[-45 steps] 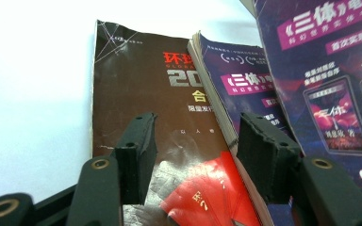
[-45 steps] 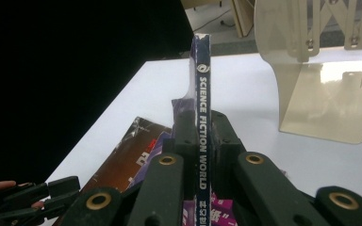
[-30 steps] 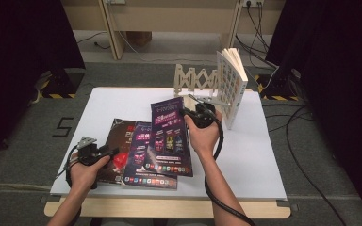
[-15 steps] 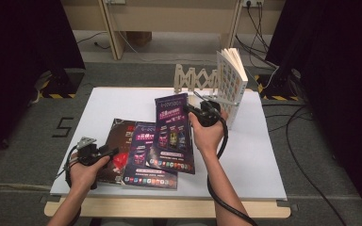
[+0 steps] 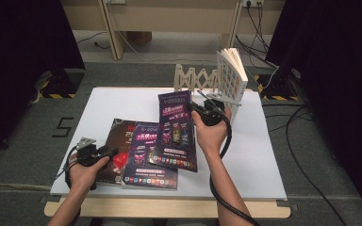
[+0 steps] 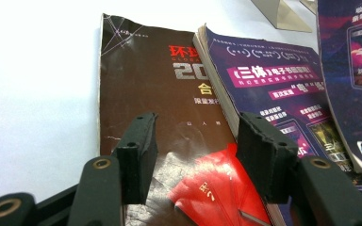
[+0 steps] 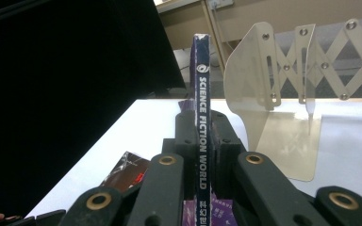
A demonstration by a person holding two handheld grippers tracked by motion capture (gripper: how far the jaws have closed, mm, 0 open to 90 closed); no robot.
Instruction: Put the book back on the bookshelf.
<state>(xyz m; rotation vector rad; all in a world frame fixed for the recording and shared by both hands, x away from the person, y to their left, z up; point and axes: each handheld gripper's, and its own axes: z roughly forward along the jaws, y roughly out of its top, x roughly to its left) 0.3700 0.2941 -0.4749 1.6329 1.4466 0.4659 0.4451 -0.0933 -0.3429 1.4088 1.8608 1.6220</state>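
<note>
item: purple magazine (image 5: pixel 175 129), pinched by its spine in the right gripper (image 5: pixel 202 110), raised on edge over the white surface (image 5: pixel 264 155), likely bound for the expanding rack (image 5: pixel 195 77) where one book (image 5: pixel 231 77) already stands. left gripper (image 5: pixel 104 153): jaws apart, nothing held, resting over the brown magazine (image 6: pixel 146 84) beside a second purple issue (image 6: pixel 273 89), probably steadying the pile.
</note>
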